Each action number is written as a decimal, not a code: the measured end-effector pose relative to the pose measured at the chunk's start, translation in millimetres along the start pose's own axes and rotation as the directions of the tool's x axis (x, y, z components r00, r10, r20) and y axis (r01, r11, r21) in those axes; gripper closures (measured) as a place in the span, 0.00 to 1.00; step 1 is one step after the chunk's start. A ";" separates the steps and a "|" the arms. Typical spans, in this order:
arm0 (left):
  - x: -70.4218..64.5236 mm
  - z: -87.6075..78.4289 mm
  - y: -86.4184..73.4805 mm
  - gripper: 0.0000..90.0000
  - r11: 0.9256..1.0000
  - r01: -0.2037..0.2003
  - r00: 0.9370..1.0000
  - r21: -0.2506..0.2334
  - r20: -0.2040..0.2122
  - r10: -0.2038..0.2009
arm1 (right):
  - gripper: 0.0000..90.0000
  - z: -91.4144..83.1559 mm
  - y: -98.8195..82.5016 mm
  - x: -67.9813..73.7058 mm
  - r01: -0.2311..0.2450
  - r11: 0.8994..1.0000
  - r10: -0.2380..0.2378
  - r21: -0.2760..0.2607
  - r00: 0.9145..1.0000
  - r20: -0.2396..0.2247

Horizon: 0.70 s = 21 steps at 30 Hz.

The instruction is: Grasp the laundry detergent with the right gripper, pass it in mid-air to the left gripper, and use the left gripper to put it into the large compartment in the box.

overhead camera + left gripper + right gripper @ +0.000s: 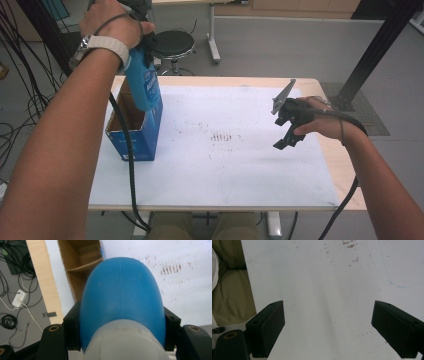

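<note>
A blue plastic bottle (143, 85) with a white cap end hangs bottom-down over the open top of a blue cardboard box (136, 137) at the table's left. My left gripper (146, 47) is shut on it near the cap; in the left gripper view the bottle (122, 300) swells between both black jaws, with the box's brown inside (82, 267) beyond it. My right gripper (288, 134) hovers over the white table cover at the right, open. In the right gripper view its jaws (328, 327) stand wide apart with nothing between them.
The white table cover (225, 165) has small reddish-brown stains (225, 136) at its middle. A black round stool (172, 44) stands behind the table. Black cables lie on the floor at far left (15, 100). A black post (375, 50) rises at the back right.
</note>
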State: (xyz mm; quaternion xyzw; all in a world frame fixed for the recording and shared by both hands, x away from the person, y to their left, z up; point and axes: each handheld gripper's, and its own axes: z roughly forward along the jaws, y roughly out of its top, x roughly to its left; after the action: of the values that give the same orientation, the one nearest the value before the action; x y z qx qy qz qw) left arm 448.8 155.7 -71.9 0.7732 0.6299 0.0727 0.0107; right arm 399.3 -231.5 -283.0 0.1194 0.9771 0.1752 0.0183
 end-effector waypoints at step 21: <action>28.3 1.3 2.3 0.42 0.995 0.101 0.995 -0.004 -0.010 -0.101 | 0.13 6.4 4.1 -9.9 -0.006 1.000 0.006 0.006 1.000 -0.009</action>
State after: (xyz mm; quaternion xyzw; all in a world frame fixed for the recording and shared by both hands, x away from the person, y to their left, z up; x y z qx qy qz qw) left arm 456.8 182.9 -70.2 0.7399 0.6681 0.0774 0.0125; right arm 410.4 -228.0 -287.7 0.1216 0.9773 0.1730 0.0131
